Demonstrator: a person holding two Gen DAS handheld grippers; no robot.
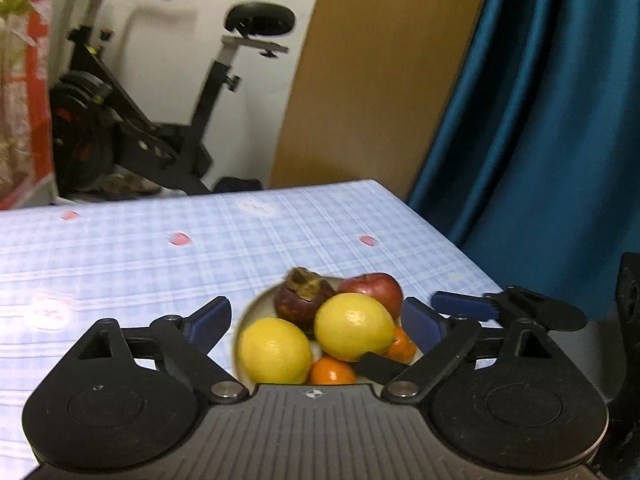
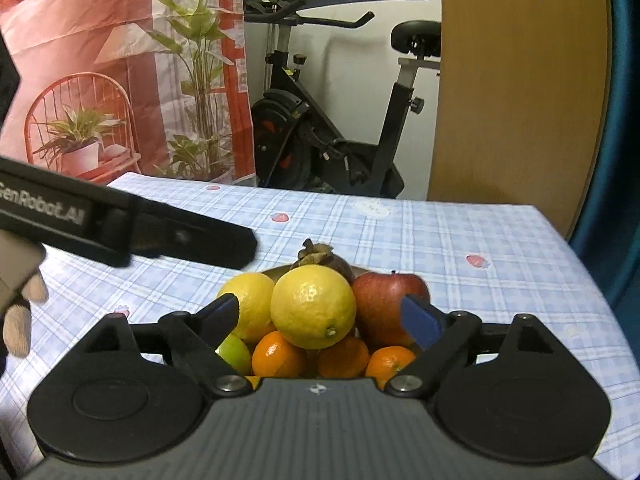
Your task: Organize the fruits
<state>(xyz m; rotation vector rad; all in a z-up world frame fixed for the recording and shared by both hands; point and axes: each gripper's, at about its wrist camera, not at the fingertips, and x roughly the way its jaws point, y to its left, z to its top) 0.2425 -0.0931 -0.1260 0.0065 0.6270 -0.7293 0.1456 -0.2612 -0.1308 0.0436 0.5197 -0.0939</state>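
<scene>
Both your grippers, left gripper (image 1: 316, 316) and right gripper (image 2: 320, 316), gape empty over the plate (image 1: 256, 304). The top lemon (image 2: 313, 307) looks firm, waxy, roll-prone; pinch its middle.

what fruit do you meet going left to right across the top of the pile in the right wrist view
left lemon → front lemon → red apple. The dark mangosteen sits behind the front lemon, so it has no clear place in the order.
</scene>
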